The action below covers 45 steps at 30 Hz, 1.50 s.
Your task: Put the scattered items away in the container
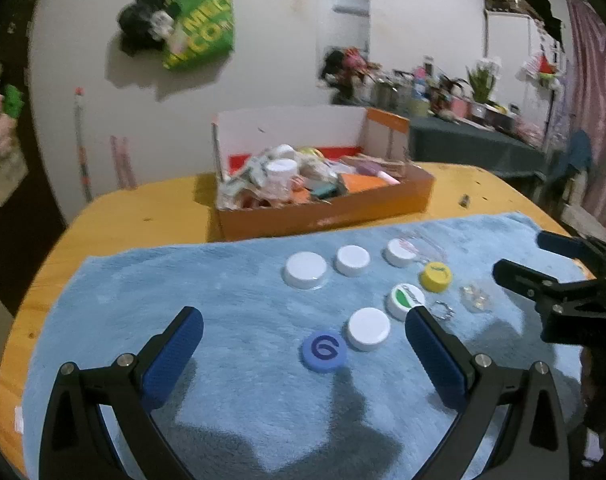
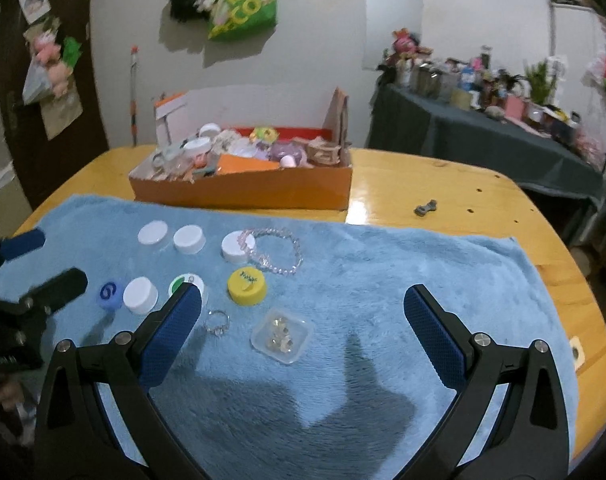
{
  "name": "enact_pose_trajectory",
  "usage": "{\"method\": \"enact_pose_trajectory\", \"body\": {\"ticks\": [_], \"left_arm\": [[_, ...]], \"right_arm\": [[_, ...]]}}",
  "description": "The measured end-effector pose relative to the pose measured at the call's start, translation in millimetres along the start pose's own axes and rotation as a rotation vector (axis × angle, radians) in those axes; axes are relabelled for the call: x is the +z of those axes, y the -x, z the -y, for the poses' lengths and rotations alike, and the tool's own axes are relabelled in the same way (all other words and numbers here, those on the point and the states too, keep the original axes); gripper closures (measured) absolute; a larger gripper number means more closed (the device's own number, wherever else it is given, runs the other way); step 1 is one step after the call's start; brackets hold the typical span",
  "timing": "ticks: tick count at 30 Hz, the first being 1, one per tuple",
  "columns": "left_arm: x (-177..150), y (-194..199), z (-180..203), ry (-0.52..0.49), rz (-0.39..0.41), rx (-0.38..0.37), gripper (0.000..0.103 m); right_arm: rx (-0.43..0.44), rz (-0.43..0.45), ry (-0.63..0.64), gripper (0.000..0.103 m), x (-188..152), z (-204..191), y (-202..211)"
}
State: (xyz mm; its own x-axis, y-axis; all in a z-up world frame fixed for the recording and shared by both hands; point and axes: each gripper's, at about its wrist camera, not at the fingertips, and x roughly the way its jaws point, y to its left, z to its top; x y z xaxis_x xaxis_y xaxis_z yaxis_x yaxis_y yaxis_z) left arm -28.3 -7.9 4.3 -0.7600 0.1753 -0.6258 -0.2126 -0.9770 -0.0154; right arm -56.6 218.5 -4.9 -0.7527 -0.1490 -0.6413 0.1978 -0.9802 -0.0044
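Both tongs, the left gripper (image 1: 303, 344) and right gripper (image 2: 303, 316), hang spread wide and hold nothing over the blue towel (image 2: 383, 280). Just ahead lie bottle caps like the blue cap (image 1: 324, 351) and a bracelet (image 2: 277, 250). No pick seems started, so next one must pinch a cap and carry it to the orange box (image 2: 243, 190) behind the towel.

Readable marks: blue cap (image 1: 324, 351), between the left gripper's (image 1: 303, 328) open fingers, has a dark swirl like a "6". Yellow cap (image 2: 247, 286), ahead of the right gripper (image 2: 303, 308), has a scribble, illegible. Green bag (image 2: 245, 2) on far wall: partial letters "MEC", "CO".
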Motion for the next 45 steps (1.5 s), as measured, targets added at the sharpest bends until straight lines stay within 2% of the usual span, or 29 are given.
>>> {"method": "enact_pose_trajectory", "body": {"ticks": [5,12,15,22,28,32,36,45], "left_arm": [[6,-15,-7,-0.03,-0.119,-0.093,0.0],[3,-36,-11,-0.083,-0.233,-0.128,0.0],[5,-43,-11,-0.108,-0.257,-0.13,0.0],[1,-54,-9,-0.188,-0.29,-0.116,0.001],[0,-63,-10,-0.209,-0.312,-0.146,0.006],[-1,-67,-9,-0.23,-0.321,-0.156,0.013],[-2,-67,-8,-0.249,-0.323,-0.17,0.015],[-2,-63,-1,-0.282,-0.313,-0.213,0.035]], "right_arm": [[0.075,-0.097,0.006,0.0,7,9,-10],[0.055,-0.134,0.021,0.0,11,12,-16],[0.063,-0.153,0.016,0.0,8,8,-20],[0.051,-0.174,0.014,0.002,1,0,-30],[0.049,-0.21,-0.013,0.017,-2,3,-40],[0.044,-0.214,-0.012,0.021,-4,1,-42],[0.042,-0.216,-0.008,0.025,-6,-2,-43],[0.054,-0.231,-0.032,0.033,-13,0,-47]]}}
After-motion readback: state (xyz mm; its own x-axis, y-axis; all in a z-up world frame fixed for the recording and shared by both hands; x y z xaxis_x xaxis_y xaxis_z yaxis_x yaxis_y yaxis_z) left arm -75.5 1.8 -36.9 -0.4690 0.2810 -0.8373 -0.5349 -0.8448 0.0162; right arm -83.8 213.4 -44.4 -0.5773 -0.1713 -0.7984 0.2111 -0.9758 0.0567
